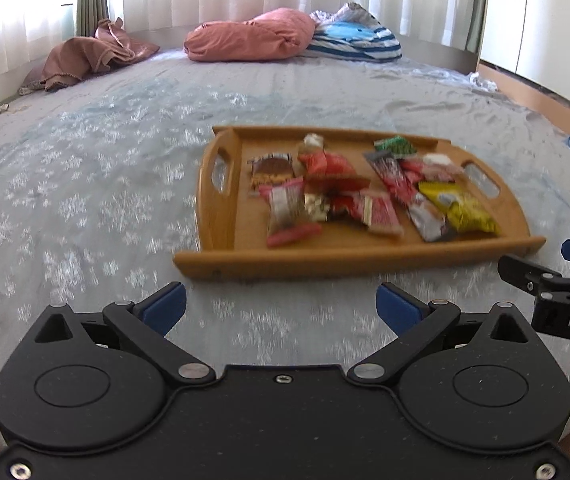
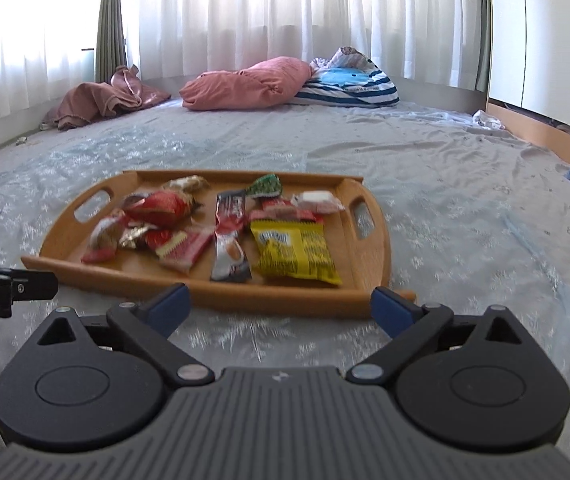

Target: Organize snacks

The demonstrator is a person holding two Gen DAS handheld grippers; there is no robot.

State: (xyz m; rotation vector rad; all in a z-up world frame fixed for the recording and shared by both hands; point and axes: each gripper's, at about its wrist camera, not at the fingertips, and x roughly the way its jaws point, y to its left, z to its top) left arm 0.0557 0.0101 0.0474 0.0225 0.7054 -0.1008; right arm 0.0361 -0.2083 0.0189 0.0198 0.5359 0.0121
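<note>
Left wrist: left gripper (image 1: 281, 306) jaws spread wide, empty. Wooden tray (image 1: 349, 260) of snacks lies ahead and rightward on the bed, near its front edge.

Right wrist: right gripper (image 2: 279, 306) jaws wide, empty; yellow packet (image 2: 295, 252) dead ahead (likely nearest this hand), long axis running away from jaws.
</note>
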